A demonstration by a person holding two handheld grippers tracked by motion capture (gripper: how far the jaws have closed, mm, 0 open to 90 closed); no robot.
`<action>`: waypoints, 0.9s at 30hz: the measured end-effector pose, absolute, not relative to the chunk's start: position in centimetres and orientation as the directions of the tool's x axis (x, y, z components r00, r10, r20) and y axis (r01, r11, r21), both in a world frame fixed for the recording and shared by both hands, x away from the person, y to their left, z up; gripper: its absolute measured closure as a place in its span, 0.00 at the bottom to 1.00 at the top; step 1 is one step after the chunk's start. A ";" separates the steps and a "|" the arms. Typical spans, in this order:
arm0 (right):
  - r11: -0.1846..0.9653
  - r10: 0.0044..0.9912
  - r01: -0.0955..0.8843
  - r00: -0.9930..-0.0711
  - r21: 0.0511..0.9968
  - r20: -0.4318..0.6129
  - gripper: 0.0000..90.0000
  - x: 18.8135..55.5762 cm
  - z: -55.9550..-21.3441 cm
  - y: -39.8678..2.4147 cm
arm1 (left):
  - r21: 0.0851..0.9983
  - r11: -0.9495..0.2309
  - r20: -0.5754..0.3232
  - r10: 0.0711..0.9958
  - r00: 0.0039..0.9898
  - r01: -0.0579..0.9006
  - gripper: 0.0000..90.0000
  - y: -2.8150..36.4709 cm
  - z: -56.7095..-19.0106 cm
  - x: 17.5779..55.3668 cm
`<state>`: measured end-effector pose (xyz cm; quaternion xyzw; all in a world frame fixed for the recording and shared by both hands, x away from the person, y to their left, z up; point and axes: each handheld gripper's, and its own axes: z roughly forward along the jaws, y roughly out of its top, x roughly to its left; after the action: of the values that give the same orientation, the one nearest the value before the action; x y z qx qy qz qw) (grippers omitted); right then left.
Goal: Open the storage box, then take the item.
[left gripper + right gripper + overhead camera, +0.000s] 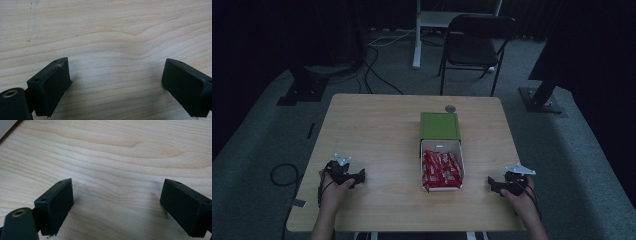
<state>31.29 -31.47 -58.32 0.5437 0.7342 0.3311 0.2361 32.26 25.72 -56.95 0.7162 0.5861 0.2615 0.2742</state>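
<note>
The box is sitting at the middle of the desk, between the two grippers and well apart from each; its white tray is lying open toward the person, and its green lid is lying flat behind it, touching the tray's far edge; red packets are filling the tray in tight rows, nearly to the rim. The left gripper is resting low at the near left of the desk, its jaws spread wide over bare wood with nothing between them; the right gripper is resting at the near right, likewise spread and empty. The likely trouble is in the packing: the packets are crowding each other, so a jaw coming down may be wedging between two and dragging a neighbour out, or crushing a wrapper; the light tray may also be sliding or tipping if one gripper is pulling while the other is not steadying it.
</note>
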 end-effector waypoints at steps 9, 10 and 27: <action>0.190 0.955 0.642 -0.296 0.743 0.013 0.12 31.3 -58.3 -31.5 | 0.709 -0.127 0.024 0.988 0.156 0.694 0.04 26.2 -57.3 32.3; 0.189 0.955 0.642 -0.296 0.743 0.013 0.12 31.3 -58.3 -31.4 | 0.709 -0.126 0.023 0.988 0.155 0.694 0.04 26.2 -57.3 32.3; 0.138 0.961 0.651 -0.271 0.746 0.059 0.15 30.9 -58.1 -31.5 | 0.710 -0.122 0.023 0.988 0.150 0.694 0.04 26.1 -57.3 32.3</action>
<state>30.92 -31.51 -58.13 0.5597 0.7198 0.3429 0.2257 32.27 26.13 -57.34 0.7029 0.5983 0.2587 0.2848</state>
